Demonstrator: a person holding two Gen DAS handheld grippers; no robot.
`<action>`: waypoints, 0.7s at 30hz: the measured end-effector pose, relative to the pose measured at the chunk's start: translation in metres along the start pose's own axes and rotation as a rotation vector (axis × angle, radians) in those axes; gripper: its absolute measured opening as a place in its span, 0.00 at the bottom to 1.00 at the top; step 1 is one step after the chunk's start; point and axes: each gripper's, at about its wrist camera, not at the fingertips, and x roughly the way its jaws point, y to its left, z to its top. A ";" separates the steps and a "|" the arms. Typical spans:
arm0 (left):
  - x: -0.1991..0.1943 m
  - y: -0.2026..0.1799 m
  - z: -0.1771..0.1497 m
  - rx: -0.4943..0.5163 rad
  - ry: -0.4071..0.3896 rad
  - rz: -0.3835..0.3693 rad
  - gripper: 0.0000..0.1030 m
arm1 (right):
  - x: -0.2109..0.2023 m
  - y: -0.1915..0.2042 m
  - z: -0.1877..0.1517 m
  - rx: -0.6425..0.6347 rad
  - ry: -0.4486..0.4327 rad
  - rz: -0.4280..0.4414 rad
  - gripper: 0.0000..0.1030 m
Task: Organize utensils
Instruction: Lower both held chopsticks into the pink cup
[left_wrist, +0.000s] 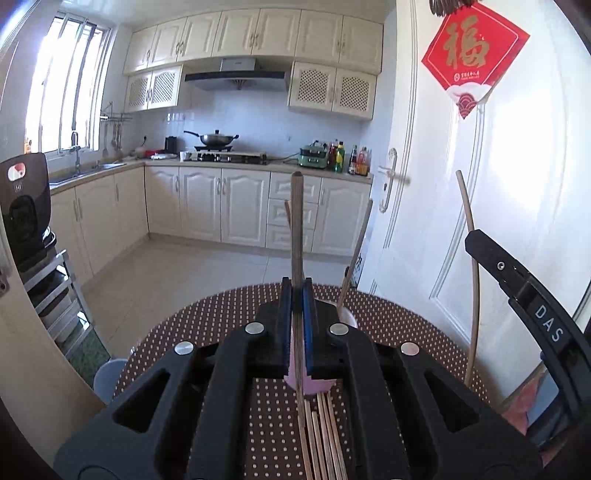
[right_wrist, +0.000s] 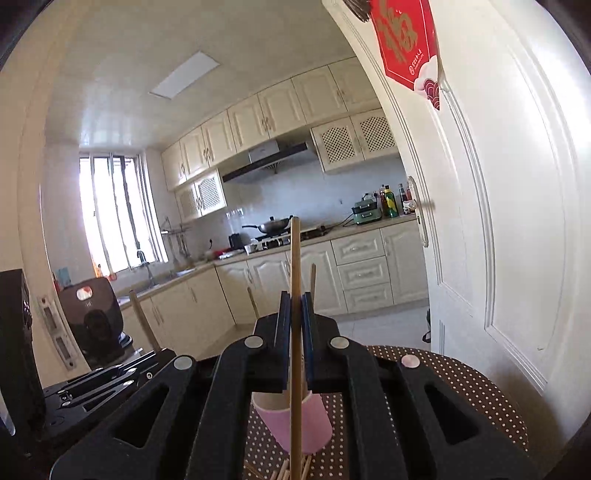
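My left gripper (left_wrist: 296, 290) is shut on a dark chopstick (left_wrist: 296, 229) that stands upright above the pink cup (left_wrist: 312, 386). Two more chopsticks (left_wrist: 356, 251) lean out of that cup. Several loose chopsticks (left_wrist: 321, 435) lie on the dotted tablecloth below. The right gripper (right_wrist: 294, 301) is shut on a pale chopstick (right_wrist: 294, 258), also upright, over the pink cup (right_wrist: 295, 424). In the left wrist view the right gripper's arm (left_wrist: 535, 306) shows at the right with its pale chopstick (left_wrist: 471, 258).
The round table (left_wrist: 207, 321) carries a brown polka-dot cloth. A white door (left_wrist: 498, 184) with a red decoration stands close on the right. A black appliance (left_wrist: 26, 210) sits on a rack at the left, and a blue stool (left_wrist: 107, 376) is by the table.
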 end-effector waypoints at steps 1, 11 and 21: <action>-0.001 0.000 0.003 0.003 -0.010 0.000 0.06 | 0.002 0.000 0.002 0.003 -0.012 -0.001 0.05; -0.005 -0.002 0.036 0.004 -0.098 -0.006 0.06 | 0.016 0.001 0.013 0.019 -0.123 0.017 0.05; -0.003 -0.008 0.060 0.029 -0.157 -0.025 0.06 | 0.036 -0.001 0.020 0.031 -0.234 0.029 0.05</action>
